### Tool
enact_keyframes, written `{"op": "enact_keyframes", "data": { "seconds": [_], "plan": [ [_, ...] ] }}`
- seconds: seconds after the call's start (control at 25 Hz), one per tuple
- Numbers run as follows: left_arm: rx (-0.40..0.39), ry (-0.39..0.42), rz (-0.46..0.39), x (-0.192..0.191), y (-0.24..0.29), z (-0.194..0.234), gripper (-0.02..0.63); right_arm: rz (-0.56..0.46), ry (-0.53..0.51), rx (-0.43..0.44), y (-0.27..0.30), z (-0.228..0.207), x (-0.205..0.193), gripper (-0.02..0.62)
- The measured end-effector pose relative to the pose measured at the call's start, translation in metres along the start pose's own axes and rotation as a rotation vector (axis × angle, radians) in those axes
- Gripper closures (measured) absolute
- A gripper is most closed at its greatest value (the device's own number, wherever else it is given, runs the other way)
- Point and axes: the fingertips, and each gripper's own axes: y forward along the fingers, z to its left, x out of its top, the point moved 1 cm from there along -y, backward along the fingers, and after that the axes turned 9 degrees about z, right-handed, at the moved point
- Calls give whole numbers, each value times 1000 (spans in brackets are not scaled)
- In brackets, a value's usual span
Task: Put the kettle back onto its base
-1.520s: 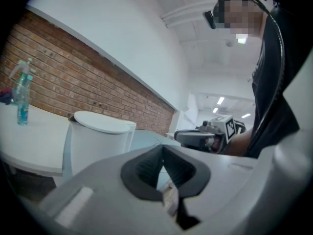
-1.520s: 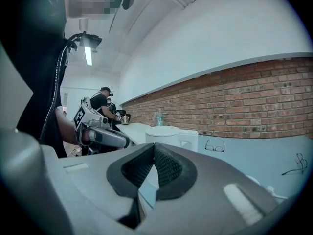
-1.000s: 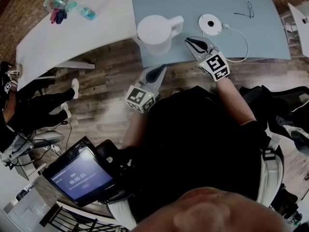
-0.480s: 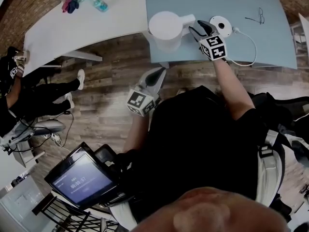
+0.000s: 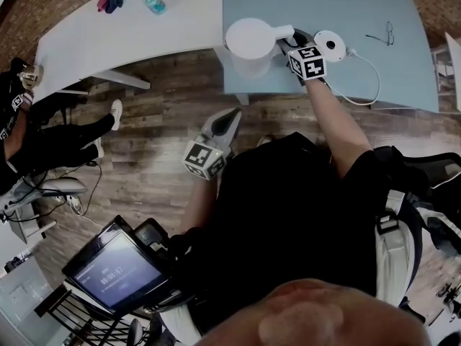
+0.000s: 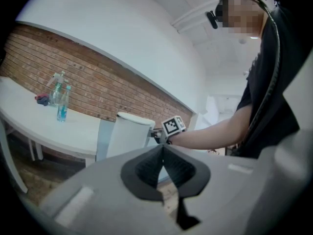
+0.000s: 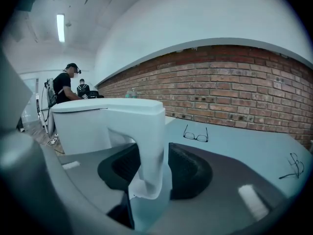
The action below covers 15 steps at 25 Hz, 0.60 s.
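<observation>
The kettle is plain matt white, a straight-sided jug with a flat round lid and a squared, blocky handle that juts from the top and turns down. It stands upright on the blue-grey worktop, close to the front edge. It is just beside its base and not on it. The base is a small white disc with a dark spot at the centre, and a pale cord loops away from it across the worktop.

The right gripper is at the handle, between kettle and base. Its jaws pinch the handle's downward leg, one dark ribbed pad against each side. The left gripper hangs low over the wood floor, well short of the worktop, with its jaws pressed together at the tips and nothing between them.

I can see no writing on the kettle's body or lid. Each gripper's cube shows black-and-white square markers rather than letters. A screen near the person's hip glows blue with a row of pale digits, too small to read.

A pair of glasses lies on the blue worktop beyond the kettle, and another pair lies past the base. A few bottles stand on the neighbouring white worktop.
</observation>
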Motion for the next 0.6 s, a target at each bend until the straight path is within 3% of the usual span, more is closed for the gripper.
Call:
{"op": "enact_keyframes", "data": {
  "seconds": [0.2,0.44,0.6],
  "plan": [
    [-7,9,-14,5,3,-3,603,15,-23,-1,8,1,5,489],
    [-7,10,-22,9,6,-3,603,-25,76,20,8,-1,7,497],
    [-10,7,-20,9,6,-4,603,-33,79,14,7,-1,7,500]
  ]
}}
